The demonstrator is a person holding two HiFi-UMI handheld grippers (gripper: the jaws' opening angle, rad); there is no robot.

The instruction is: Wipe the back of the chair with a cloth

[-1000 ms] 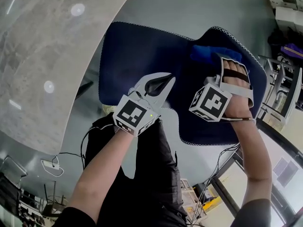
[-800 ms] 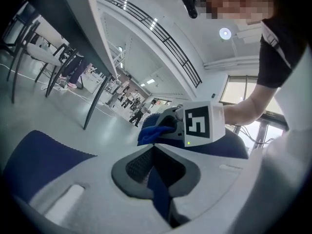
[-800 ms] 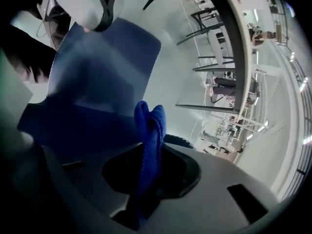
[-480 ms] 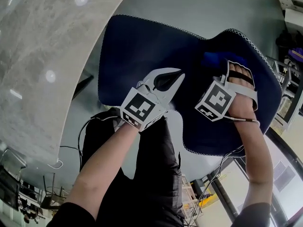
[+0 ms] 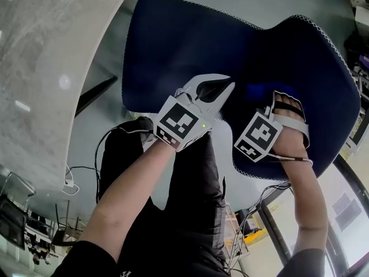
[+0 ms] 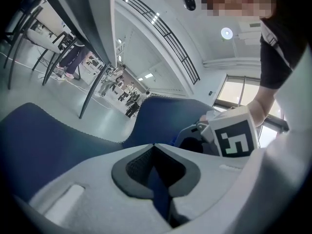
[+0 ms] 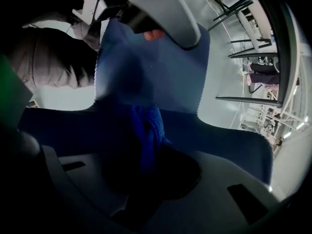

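1. Since the wiping falls to it, the bright blue knitted cloth [image 7: 150,123] sits bunched in the right gripper [image 7: 146,152], whose jaws are clamped on it. It is pressed against the dark blue fabric chair [image 5: 173,45], on the right-hand panel [image 5: 326,74] that we take for the back.
2. We judge that the bunching puts a thick pad ahead of the jaws, so that cloth, not plastic, meets the upholstery.
3. The left gripper [image 5: 223,87] hangs over the fold between the two panels. Its jaws are together, tips meeting on nothing, and we cannot tell whether it touches the chair. We read it as idle, but near enough to steady the chair.
4. Beyond lies the pale grey floor [image 5: 271,2].
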